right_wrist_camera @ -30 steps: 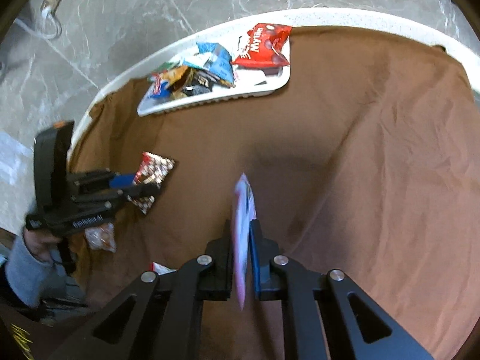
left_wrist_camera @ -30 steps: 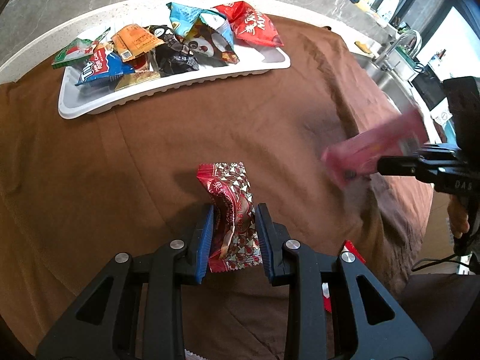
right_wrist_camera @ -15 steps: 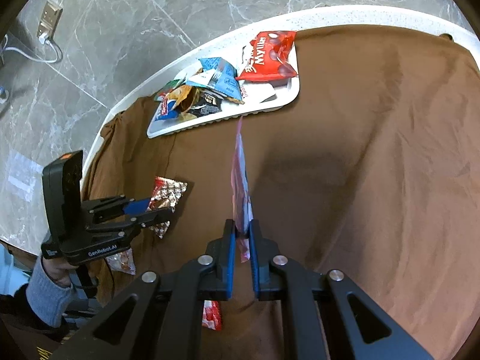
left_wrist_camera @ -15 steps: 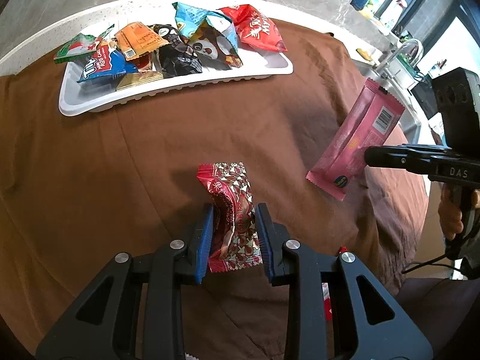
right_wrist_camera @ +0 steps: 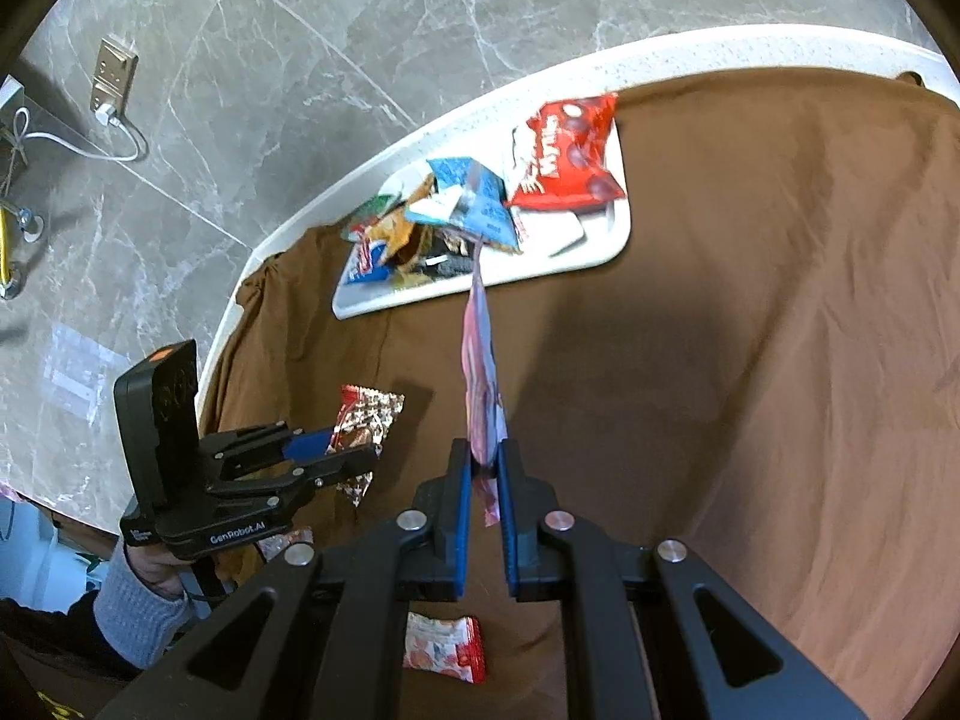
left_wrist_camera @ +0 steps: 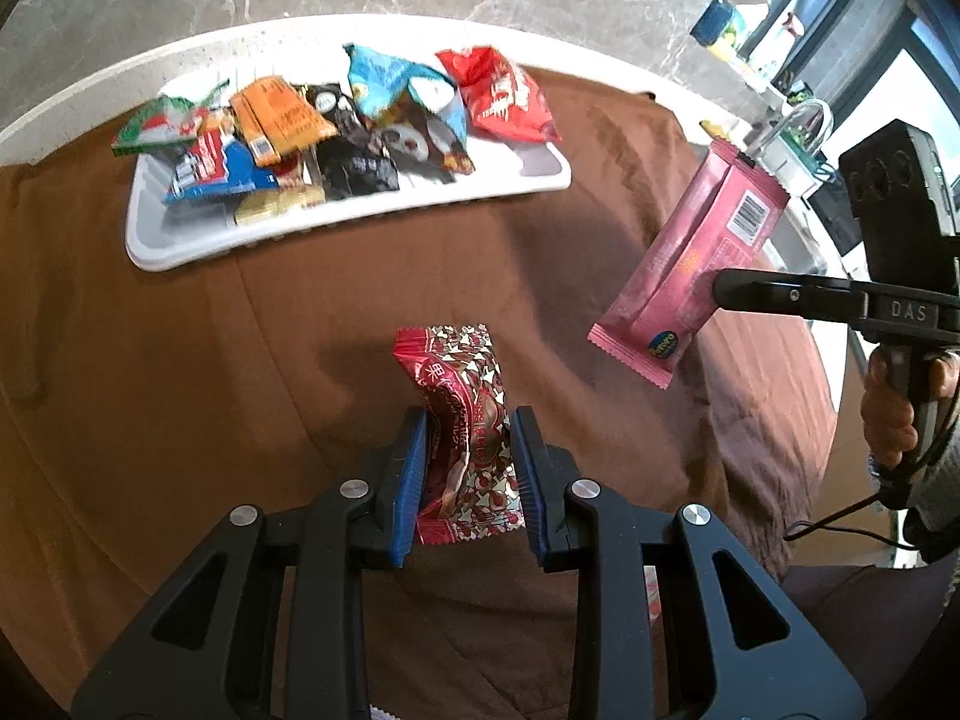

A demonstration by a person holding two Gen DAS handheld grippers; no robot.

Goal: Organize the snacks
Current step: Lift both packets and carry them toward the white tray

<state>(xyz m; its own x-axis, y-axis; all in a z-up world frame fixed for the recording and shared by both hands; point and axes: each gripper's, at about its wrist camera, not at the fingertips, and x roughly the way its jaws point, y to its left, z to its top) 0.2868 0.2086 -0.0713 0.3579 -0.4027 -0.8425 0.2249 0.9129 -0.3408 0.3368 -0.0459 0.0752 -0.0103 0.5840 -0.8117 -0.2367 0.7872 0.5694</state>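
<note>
Pink wrapper [left_wrist_camera: 690,264], clamped edge-on in the right claw [right_wrist_camera: 483,480]; red patterned packet [left_wrist_camera: 462,438] clamped in the left claw [left_wrist_camera: 468,468], both above the tabletop [left_wrist_camera: 300,360]. Far tray [left_wrist_camera: 528,180] crowded: added snacks may slide off.

Home kitchen: marble wall [right_wrist_camera: 372,30], faucet [left_wrist_camera: 801,120] by counter

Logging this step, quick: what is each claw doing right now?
Left claw: shut on the red patterned snack packet.
Right claw: shut on the pink wrapper.
</note>
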